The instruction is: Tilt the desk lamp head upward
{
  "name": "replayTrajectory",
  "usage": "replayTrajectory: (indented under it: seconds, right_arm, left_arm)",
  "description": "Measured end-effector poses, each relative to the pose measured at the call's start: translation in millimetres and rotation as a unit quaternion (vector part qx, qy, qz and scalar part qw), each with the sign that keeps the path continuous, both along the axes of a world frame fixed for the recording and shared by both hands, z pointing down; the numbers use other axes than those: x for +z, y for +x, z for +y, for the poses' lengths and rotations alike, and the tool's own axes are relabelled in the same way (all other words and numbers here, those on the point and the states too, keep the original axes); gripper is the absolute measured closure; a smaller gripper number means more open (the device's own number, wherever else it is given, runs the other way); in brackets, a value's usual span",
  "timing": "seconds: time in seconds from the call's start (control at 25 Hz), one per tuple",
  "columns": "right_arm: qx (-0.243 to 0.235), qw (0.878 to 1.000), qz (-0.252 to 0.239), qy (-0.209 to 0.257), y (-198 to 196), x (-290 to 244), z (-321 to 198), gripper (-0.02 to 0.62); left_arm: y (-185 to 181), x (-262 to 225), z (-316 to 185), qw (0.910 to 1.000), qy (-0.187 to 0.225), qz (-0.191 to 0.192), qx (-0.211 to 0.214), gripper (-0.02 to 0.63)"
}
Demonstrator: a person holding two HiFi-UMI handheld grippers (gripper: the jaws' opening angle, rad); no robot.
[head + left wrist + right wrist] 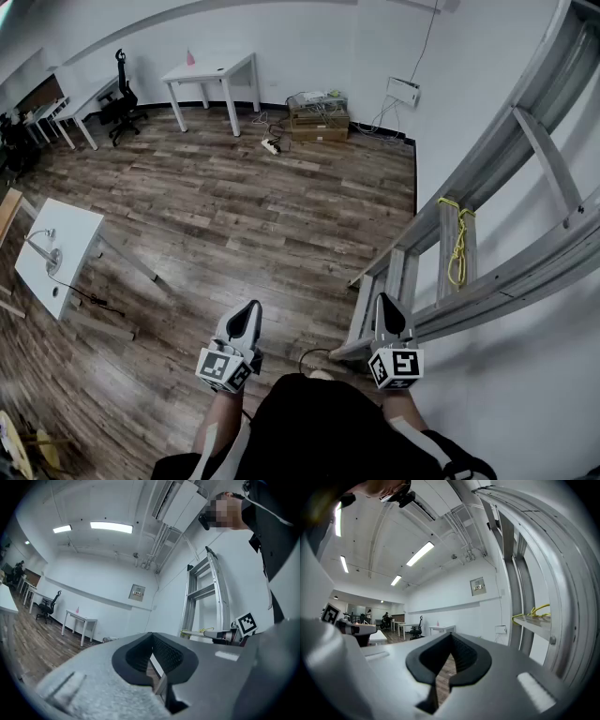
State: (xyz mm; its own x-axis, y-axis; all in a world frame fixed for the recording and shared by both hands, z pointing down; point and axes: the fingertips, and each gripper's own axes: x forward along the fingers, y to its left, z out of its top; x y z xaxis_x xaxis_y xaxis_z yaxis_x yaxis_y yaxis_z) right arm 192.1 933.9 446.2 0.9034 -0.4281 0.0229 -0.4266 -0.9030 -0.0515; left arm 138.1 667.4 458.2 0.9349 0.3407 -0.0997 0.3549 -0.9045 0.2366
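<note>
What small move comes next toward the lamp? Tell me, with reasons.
Probably turn left and step toward the white table holding the lamp: it stands well off to the left, while the left gripper and right gripper hang shut and empty.

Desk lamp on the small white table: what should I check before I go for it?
1. Desk lamp in view on the white table: ok.
2. Lamp within reach: not ok, it stands far off to the left.
3. Left claw empty: ok, shut on nothing.
4. Right claw empty: ok, shut on nothing.
5. Lamp head's present tilt: cannot tell, too small.
</note>
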Motion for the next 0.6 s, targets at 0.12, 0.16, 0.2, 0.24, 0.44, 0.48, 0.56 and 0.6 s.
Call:
replayTrajectory:
  seconds: [0.12, 0.16, 0.2, 0.24, 0.44, 0.48, 0.56, 0.6]
  right_arm:
    - [-0.005, 1.000, 0.012, -0.008, -1.0, 4.2, -3.0, 0.594]
    - [-0.007, 1.000, 0.013, -0.008, -1.1, 4.8, -4.2, 0.594]
    - [-0.008, 1.000, 0.012, -0.007, -0.9, 5.3, -5.1, 0.594]
    - [-0.010, 1.000, 0.009, -0.005, -0.4, 5.6, -6.0, 0.594]
    - [-0.020, 1.000, 0.005, 0.003, 1.4, 3.8, -15.4, 0.594]
    - [-0.023, 1.000, 0.006, 0.001, 1.9, 4.7, -17.6, 0.594]
    - [-0.029, 1.000, 0.004, -0.001, 3.6, 6.9, -21.4, 0.594]
    - [-0.032, 0.999, 0.004, -0.001, 4.3, 6.7, -23.5, 0.594]
  left_arm:
    - [-2.4, 3.9, -6.3, 0.9999, 0.006, 0.009, 0.001, 0.606]
    - [-3.0, 4.8, -7.7, 0.9999, 0.008, 0.009, 0.000, 0.606]
    - [-3.4, 4.5, -8.2, 0.9999, 0.009, 0.007, 0.000, 0.606]
    - [-3.7, 4.5, -8.7, 1.0000, 0.008, 0.004, -0.001, 0.606]
    - [-6.1, -1.5, -13.0, 0.9999, -0.005, 0.009, -0.004, 0.606]
    - [-6.9, 0.2, -14.7, 1.0000, -0.003, 0.006, -0.006, 0.606]
    - [-8.5, 5.0, -18.7, 0.9999, 0.000, 0.002, -0.011, 0.604]
    - [-9.5, 6.4, -20.8, 0.9999, 0.001, 0.001, -0.015, 0.606]
